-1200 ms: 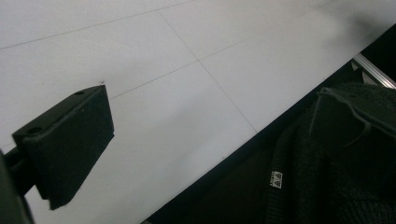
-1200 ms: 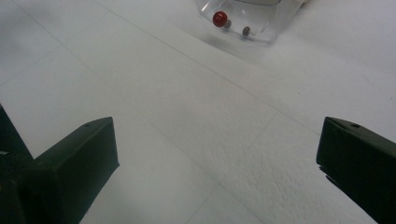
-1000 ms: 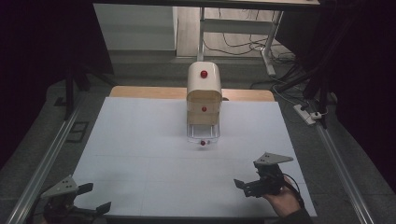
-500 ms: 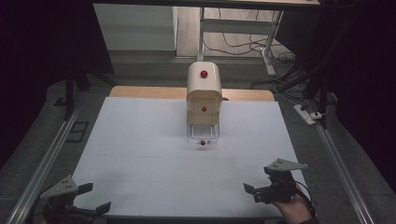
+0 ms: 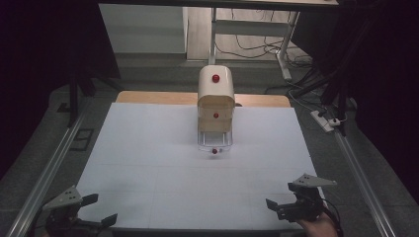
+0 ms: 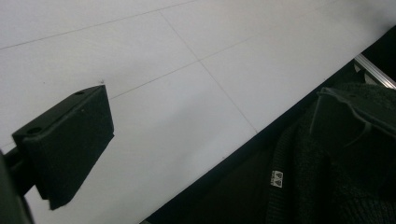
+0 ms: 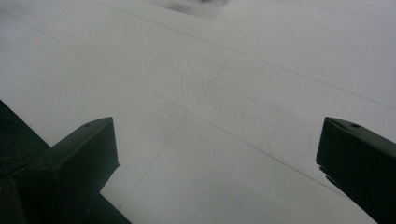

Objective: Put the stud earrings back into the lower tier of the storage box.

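Left tongs (image 5: pixel 99 210) and right tongs (image 5: pixel 276 205), both released, rest at the tabletop's (image 5: pixel 148 163) near corners. The cream drawer unit (image 5: pixel 216 106) stands well apart, its bottom drawer (image 5: pixel 214 143) pulled out.

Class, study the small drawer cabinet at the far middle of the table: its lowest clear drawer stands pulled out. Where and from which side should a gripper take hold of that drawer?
Grip the red knob on the front of the clear drawer. Come from the near side, the person's side, since the cabinet faces that way and the knob juts out toward it. The right gripper looks the nearer one.
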`<state>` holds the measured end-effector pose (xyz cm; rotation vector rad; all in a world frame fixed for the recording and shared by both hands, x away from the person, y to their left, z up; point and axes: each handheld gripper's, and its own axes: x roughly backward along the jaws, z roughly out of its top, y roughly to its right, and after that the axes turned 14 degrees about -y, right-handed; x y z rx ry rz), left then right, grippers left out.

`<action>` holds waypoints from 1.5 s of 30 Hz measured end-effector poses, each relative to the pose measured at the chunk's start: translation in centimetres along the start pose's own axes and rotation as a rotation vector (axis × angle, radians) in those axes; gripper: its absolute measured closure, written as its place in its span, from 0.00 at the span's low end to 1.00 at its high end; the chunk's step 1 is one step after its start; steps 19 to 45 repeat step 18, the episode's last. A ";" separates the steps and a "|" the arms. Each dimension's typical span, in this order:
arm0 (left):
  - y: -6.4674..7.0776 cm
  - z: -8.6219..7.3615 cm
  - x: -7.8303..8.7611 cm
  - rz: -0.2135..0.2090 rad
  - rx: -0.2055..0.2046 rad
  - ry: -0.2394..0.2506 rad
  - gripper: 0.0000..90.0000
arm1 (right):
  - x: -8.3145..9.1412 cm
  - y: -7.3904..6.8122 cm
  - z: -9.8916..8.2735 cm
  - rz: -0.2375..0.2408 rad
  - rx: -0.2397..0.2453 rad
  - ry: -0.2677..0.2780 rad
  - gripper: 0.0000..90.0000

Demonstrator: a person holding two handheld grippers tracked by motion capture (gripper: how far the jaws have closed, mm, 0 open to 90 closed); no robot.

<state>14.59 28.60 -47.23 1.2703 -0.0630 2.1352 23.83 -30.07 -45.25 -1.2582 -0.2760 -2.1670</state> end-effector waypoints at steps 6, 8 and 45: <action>0.0 0.0 0.0 -0.001 0.002 0.000 0.00 | 0.6 0.3 -0.6 0.000 -0.021 0.003 0.00; 0.0 0.0 0.0 -0.002 0.002 -0.001 0.00 | 0.7 0.3 -0.7 0.003 -0.026 -0.001 0.00; -0.1 0.1 -0.1 -0.012 0.002 -0.008 0.00 | 1.1 0.1 -1.3 -0.004 -0.021 -0.026 0.00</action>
